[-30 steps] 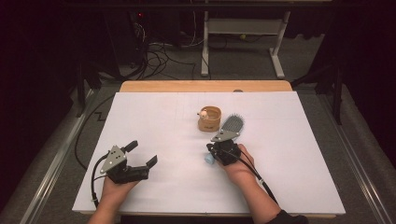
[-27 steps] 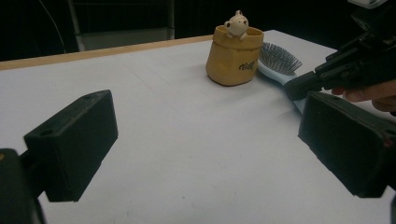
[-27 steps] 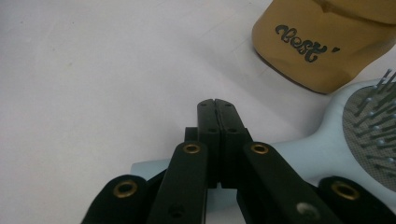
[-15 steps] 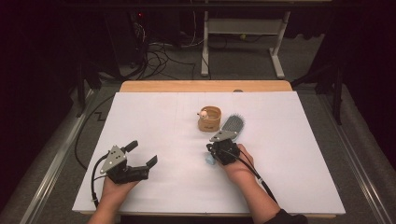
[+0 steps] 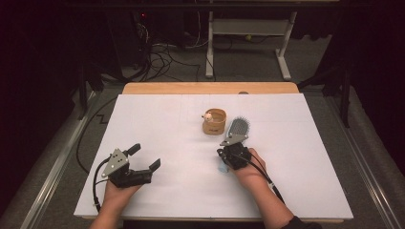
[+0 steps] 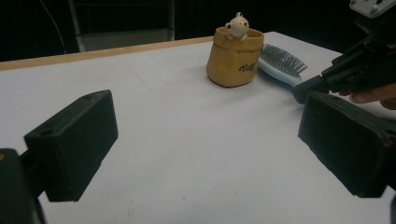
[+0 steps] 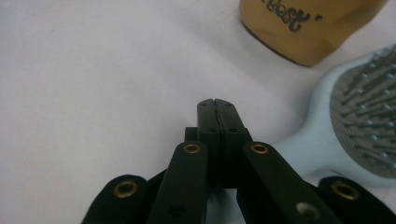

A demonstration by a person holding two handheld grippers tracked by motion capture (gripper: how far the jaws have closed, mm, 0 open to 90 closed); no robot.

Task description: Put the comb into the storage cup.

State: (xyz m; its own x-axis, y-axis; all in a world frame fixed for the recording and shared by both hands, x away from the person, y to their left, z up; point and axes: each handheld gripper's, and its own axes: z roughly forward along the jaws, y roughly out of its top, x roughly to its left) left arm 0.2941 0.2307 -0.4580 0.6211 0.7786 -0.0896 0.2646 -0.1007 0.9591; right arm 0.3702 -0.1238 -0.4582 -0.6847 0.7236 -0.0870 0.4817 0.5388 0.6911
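Just right of the small tan fabric pouch [image 5: 214, 121] lies the pale-blue plastic hairbrush [image 5: 237, 128], bristles up. The right gripper [image 7: 216, 103], jaws pressed together on nothing, rests over its handle. Light, rigid and probably slick; the narrow handle looks the best hold.

On the table [image 5: 157, 124], a pouch [image 5: 214, 122] stands right of centre toward the far side, with a small figure [image 5: 207, 115] perched on its left rim. A hairbrush [image 5: 237, 128] lies just right of the pouch, its handle toward the near side. The right gripper [image 5: 228, 142] sits over that handle. The left gripper [image 5: 144, 157] rests well apart, near the left near corner.
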